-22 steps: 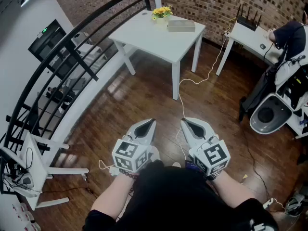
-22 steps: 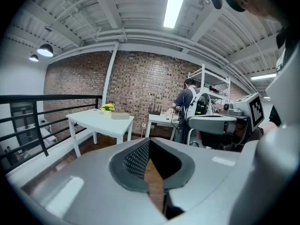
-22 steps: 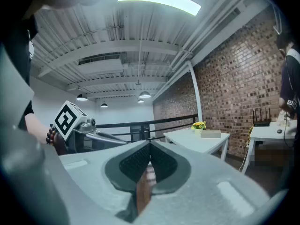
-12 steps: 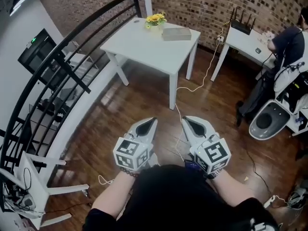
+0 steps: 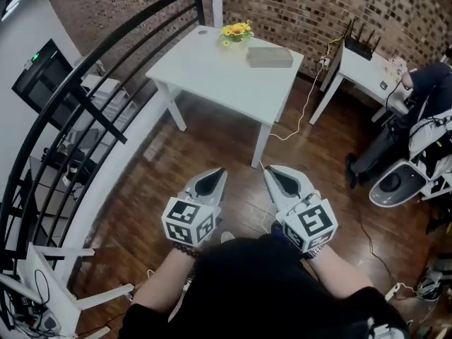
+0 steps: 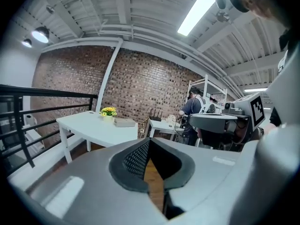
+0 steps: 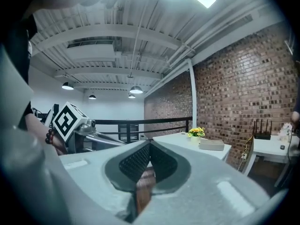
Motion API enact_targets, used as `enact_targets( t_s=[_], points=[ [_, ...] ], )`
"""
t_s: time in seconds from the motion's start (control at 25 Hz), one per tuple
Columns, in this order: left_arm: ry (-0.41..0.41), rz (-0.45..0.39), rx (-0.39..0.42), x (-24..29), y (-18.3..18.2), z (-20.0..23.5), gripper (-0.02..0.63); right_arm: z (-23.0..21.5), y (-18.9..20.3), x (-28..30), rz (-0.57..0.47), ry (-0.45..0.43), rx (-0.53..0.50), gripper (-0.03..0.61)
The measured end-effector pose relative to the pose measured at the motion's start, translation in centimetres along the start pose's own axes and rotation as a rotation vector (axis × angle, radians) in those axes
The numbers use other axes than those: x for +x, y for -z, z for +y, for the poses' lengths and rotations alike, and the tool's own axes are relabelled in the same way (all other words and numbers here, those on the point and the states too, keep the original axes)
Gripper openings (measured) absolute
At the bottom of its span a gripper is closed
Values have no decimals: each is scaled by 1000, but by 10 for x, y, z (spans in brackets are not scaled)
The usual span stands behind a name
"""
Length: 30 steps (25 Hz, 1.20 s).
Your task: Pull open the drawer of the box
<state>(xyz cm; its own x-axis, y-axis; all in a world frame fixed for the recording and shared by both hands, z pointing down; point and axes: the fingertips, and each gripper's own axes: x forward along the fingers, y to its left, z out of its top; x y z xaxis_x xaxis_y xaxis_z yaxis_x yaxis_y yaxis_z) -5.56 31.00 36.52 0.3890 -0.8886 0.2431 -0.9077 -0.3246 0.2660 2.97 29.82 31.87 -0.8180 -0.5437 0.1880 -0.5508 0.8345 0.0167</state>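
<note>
Fingers of the left gripper meet tip to tip, holding nothing; those of the right gripper likewise; both hang over the wood floor, well short of the white worktop; the box lies at that worktop's far edge, near yellow flowers.

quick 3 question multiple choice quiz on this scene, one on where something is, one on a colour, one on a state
1. Where is the grey box?
A) on the white table, beside the flowers
B) in a sink
C) on a sofa

2. What colour are the flowers?
A) red
B) yellow
C) blue

3. How do the jaws of the left gripper and right gripper stand?
A) wide apart
B) shut on a cup
C) shut, holding nothing

Answers:
1 A, the box lies on the tabletop near the flowers.
2 B, the blooms are yellow.
3 C, in each gripper view the tips meet with nothing between them.
</note>
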Motion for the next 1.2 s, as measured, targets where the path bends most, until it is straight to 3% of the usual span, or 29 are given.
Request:
enact_targets(
  t_s=[0.48, 0.88, 1.2],
  points=[
    [8, 35, -19, 62, -21, 67, 17, -49, -2, 85, 29, -7, 18, -11],
    [19, 71, 37, 197, -66, 102, 17, -177, -9, 152, -26, 14, 69, -11],
    [31, 84, 17, 300, -95, 106, 17, -272, -8, 177, -24, 13, 95, -11]
  ],
)
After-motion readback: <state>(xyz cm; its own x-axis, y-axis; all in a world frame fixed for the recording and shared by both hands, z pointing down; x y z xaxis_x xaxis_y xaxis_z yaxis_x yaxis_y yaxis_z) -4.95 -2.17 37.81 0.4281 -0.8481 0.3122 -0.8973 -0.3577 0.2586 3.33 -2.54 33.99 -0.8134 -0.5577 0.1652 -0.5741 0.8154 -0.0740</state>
